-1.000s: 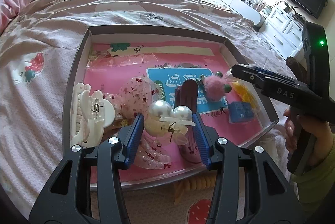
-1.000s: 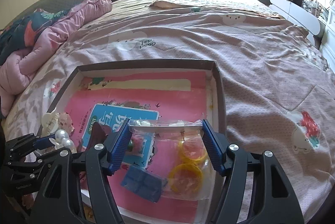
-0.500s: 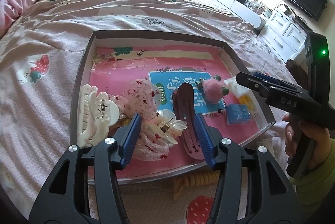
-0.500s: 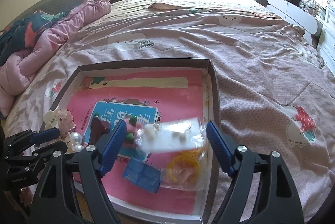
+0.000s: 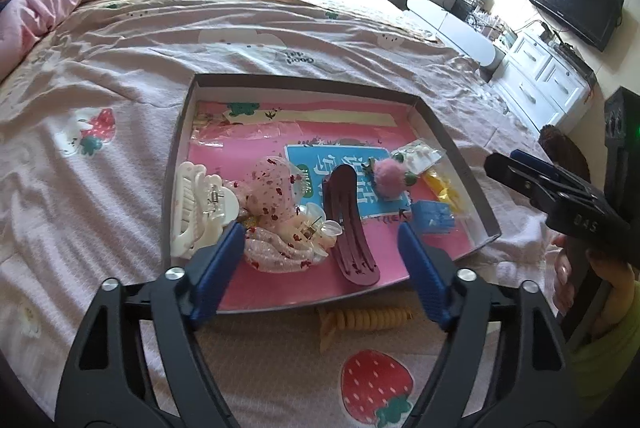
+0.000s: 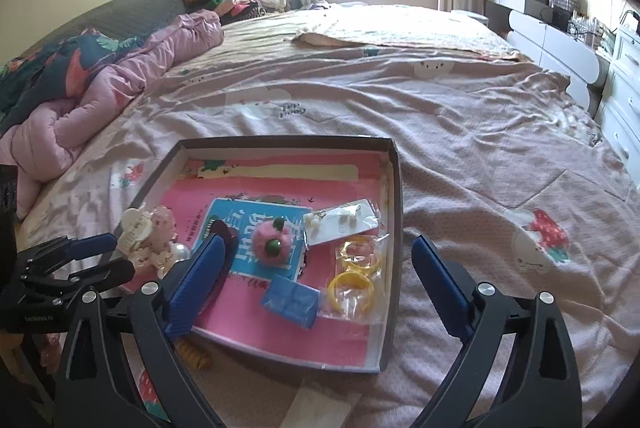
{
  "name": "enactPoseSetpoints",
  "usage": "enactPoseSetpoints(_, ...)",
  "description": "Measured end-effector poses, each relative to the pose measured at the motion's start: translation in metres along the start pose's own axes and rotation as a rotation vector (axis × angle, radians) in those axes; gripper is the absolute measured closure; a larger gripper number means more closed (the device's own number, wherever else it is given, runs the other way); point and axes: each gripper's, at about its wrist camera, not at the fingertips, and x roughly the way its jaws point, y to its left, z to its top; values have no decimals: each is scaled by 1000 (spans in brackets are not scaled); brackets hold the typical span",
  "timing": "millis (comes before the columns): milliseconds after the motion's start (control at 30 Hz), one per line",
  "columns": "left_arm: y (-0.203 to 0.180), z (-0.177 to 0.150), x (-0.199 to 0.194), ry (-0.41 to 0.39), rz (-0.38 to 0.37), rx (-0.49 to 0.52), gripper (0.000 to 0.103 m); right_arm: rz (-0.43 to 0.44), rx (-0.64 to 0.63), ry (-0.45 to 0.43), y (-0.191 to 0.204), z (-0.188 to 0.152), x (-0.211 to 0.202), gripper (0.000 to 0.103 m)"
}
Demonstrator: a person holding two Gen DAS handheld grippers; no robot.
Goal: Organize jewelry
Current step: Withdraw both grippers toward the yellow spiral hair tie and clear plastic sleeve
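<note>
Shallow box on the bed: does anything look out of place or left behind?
Yes. A yellow spiral hair tie lies on the bedspread just outside the near edge of the box, while the other accessories sit inside. The pieces inside lie loose, unsorted. Both grippers hold nothing.

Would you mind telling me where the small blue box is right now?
In the right wrist view the small blue box lies in the tray's near right part, just left of the bagged yellow rings and below the pink pom-pom.
</note>
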Motion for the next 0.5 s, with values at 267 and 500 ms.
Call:
enactPoseSetpoints(267, -4, -3, -25, -43, 17, -6, 12, 6, -2, -37, 3, -5, -32, 11)
enactPoseSetpoints(500, -8, -6, -42, -71, 23, -4, 12, 6, -7, -54, 3, -13, -52, 11)
